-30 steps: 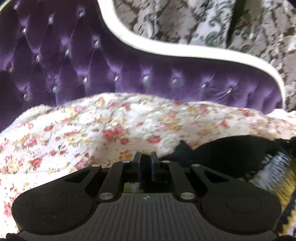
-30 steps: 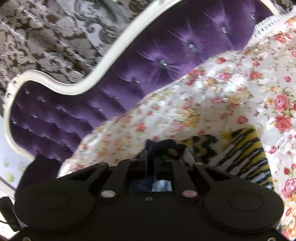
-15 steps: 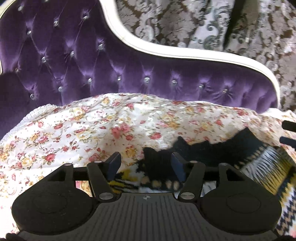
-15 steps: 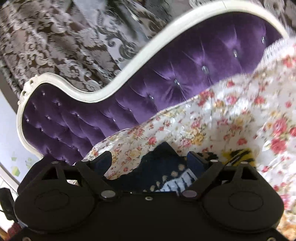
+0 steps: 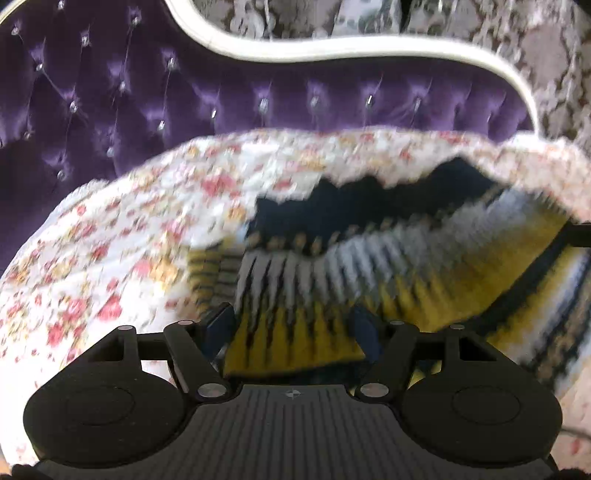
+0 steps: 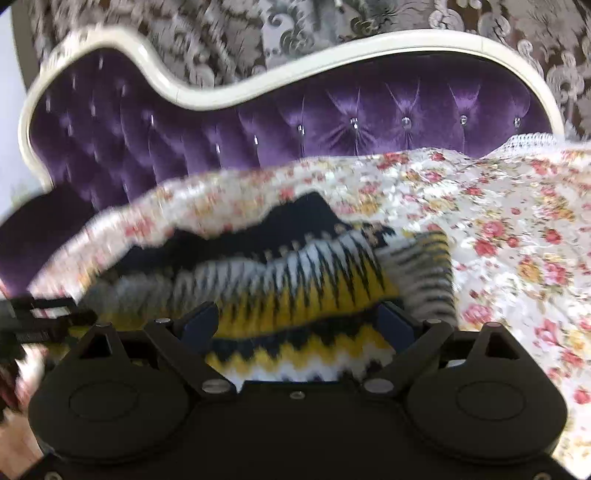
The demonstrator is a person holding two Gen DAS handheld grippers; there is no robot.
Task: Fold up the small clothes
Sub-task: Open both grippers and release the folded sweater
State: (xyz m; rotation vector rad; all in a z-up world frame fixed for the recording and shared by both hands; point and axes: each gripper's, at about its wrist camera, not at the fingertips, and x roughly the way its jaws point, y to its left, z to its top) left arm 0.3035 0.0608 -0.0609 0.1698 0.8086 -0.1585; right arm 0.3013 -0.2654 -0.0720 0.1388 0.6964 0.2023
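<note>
A small knitted garment [image 5: 332, 266] with navy, white and yellow zigzag bands lies on the floral bedspread [image 5: 122, 229]. It also shows in the right wrist view [image 6: 295, 280]. My left gripper [image 5: 293, 326] is open, its fingers apart over the garment's near yellow band. My right gripper [image 6: 299, 321] is open too, fingers spread over the garment's near edge. The other gripper's tip shows at the left edge of the right wrist view [image 6: 40, 317]. Both views are blurred by motion.
A purple tufted headboard [image 5: 258, 99] with a white frame [image 6: 332, 62] stands behind the bed. Patterned grey wallpaper [image 6: 258, 29] is behind it. The floral bedspread [image 6: 517, 229] stretches to the right.
Both grippers were shut on the garment's navy edge a second ago. They opened and let it go, then drew back, so more of the garment shows lying on the bed.
</note>
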